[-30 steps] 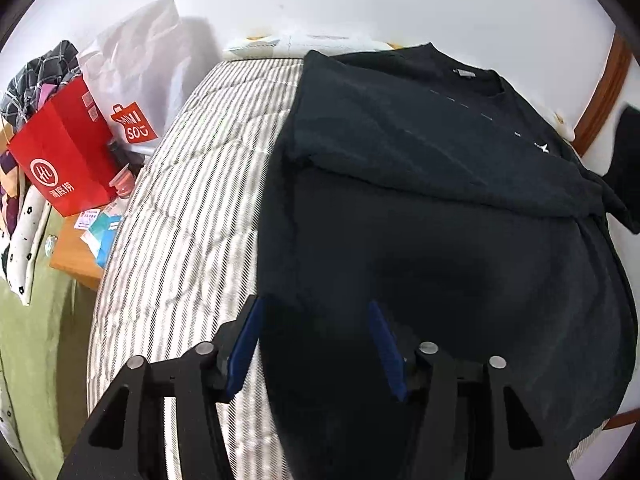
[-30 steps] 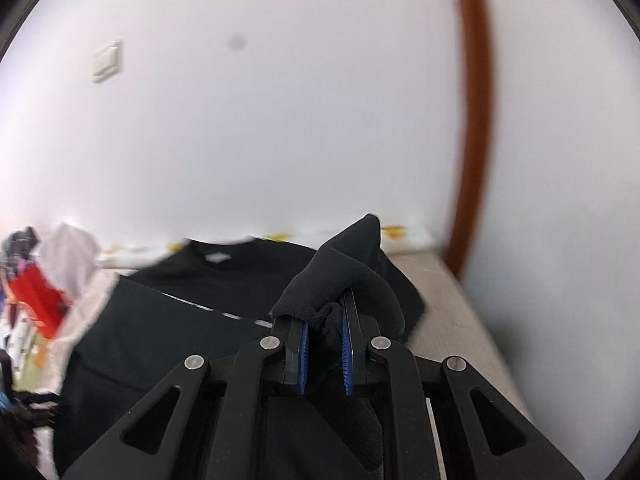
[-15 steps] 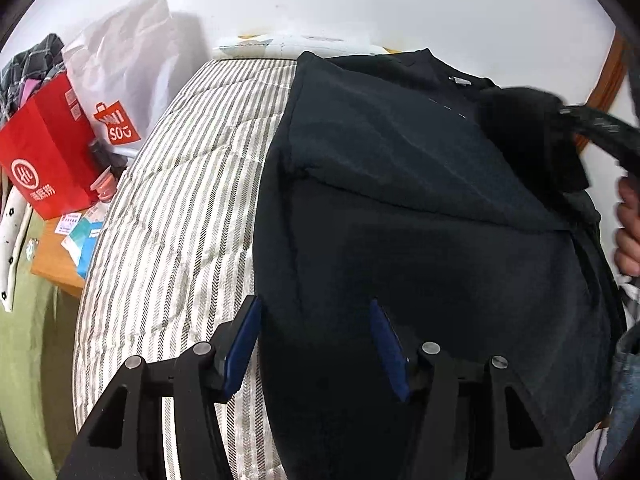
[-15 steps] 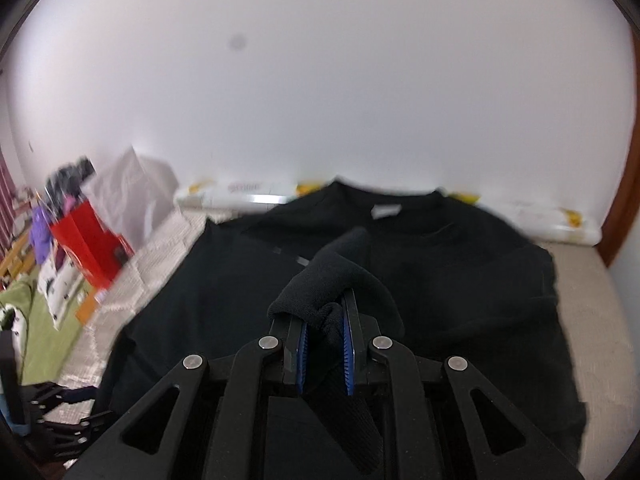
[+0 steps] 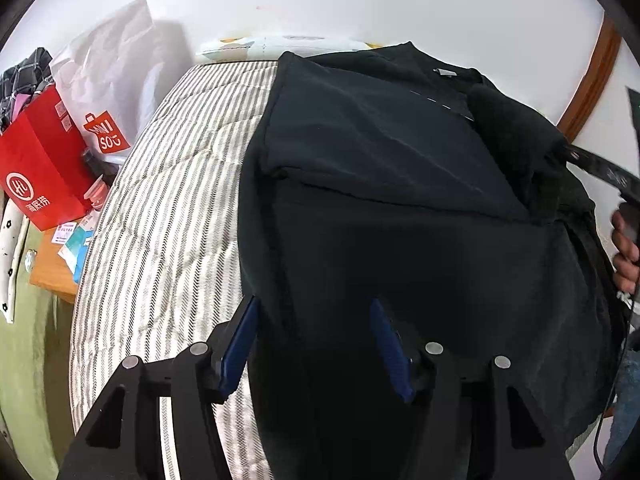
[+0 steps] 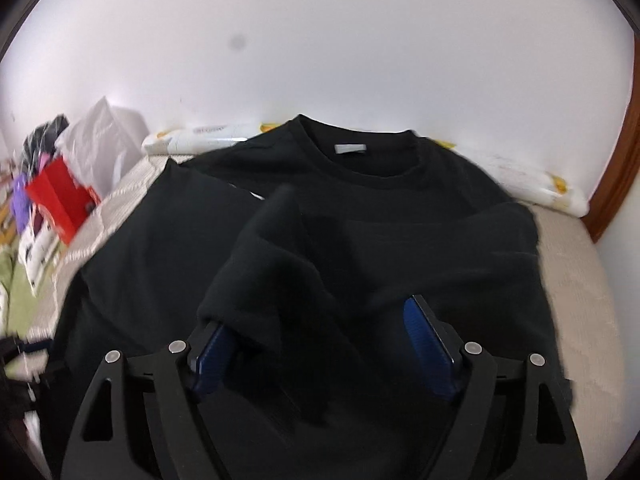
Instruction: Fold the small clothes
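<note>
Black sweatshirt (image 6: 400,216) lies on the striped mattress (image 5: 168,208), sleeves folded inward.

Left wrist view: looks from the hem end, close above the black sweatshirt (image 5: 400,208), toward the wall, taking in the striped mattress (image 5: 168,216) at left. Right wrist view: faces the collar from low over the garment. Both views share sweatshirt, mattress and red bag (image 5: 40,164).

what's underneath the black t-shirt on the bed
The black t-shirt lies on a striped mattress, bare along its left side. Whatever sits beneath the shirt's middle is covered by fabric.
</note>
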Tool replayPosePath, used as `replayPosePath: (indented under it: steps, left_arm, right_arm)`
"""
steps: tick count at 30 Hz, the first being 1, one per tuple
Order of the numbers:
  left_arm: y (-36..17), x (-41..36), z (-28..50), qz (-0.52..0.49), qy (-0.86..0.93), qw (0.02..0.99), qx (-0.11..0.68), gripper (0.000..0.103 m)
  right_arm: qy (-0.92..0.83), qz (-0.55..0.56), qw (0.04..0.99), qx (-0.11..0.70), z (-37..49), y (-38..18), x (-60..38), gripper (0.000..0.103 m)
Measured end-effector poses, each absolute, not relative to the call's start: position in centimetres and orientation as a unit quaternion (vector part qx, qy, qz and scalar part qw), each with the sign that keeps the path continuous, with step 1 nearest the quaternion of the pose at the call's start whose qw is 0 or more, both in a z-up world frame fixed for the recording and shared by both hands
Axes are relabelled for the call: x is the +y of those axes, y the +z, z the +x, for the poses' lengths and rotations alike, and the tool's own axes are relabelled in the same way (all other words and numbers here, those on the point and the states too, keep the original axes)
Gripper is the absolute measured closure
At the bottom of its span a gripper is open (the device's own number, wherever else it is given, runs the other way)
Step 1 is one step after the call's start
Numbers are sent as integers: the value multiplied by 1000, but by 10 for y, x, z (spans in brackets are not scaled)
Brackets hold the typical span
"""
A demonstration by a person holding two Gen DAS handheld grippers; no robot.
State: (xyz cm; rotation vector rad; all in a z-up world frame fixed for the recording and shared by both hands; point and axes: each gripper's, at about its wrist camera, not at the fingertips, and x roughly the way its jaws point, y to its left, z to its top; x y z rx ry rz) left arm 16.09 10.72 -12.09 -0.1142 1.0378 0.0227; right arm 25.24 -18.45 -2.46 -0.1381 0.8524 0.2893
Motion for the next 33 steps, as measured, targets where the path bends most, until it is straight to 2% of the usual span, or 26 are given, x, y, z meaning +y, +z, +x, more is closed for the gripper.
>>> replayPosePath:
  steps: [2,10,12,17,20,26,33]
  left_arm:
    - [-118,102,159,-52,9,868,494,46]
    - [-101,75,154,-44,-5,871,489,46]
    - [-94,64,156,-39,-12,875,483,46]
    - [-81,43,168,-36,-26,882,469,46]
    - [-74,27,180,-36,-31,887,460,46]
    - [-71,2,204,-31,-48,888,456,46]
    - [-76,-21,226,-23,-73,885,458,46]
  right_arm:
    - [124,-77,906,398,239,-16,-200,14]
    - [103,-19,922,372,198,13,-268,15]
    - [91,-15,923,375,190,9,-284,19]
    - [71,-2,905,420,186,-22,-318,65]
    - [83,25,891,445,192,-42,-333,75]
    - [75,52,878,470,217,-68,-344,74]
    - [76,100,879,460,239,-76,-358,72]
